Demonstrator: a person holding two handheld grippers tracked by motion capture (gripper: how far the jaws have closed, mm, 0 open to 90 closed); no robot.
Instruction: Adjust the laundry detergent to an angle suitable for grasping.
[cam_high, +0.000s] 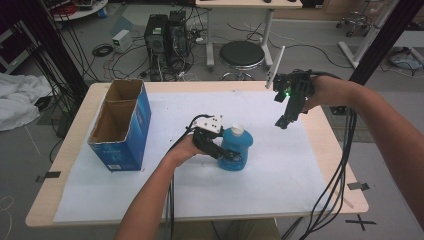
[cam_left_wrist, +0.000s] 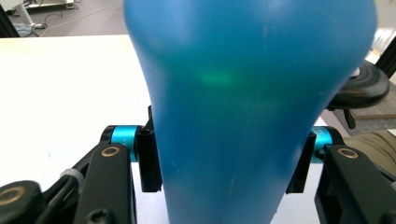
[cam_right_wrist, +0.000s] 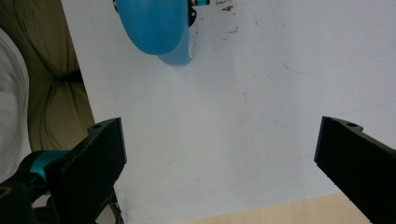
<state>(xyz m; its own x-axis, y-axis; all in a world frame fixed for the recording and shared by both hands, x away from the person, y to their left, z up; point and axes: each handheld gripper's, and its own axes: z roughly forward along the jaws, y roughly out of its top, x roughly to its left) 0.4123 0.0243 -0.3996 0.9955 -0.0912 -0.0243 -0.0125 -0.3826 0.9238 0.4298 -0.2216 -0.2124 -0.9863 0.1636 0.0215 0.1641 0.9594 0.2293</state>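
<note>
A blue plastic bottle (cam_high: 235, 148) with a white cap stands upright on the white sheet near the table's middle. My left gripper (cam_high: 231, 155) is shut on its lower body, coming in from the left. In the left gripper view the bottle (cam_left_wrist: 247, 107) is squeezed between the two black pads (cam_left_wrist: 149, 158). My right gripper (cam_high: 283, 121) hangs above the sheet at the right, pointing down, its jaws wide open with nothing between them. The right gripper view looks down past my open right gripper (cam_right_wrist: 219, 168) on bare sheet, with the bottle (cam_right_wrist: 154, 28) at the top edge.
A tall blue cardboard box (cam_high: 122, 125), open at the top with two compartments, stands at the table's left. The white sheet (cam_high: 280, 185) covers most of the wooden table (cam_high: 345, 200). A stool and computer cases stand beyond the far edge.
</note>
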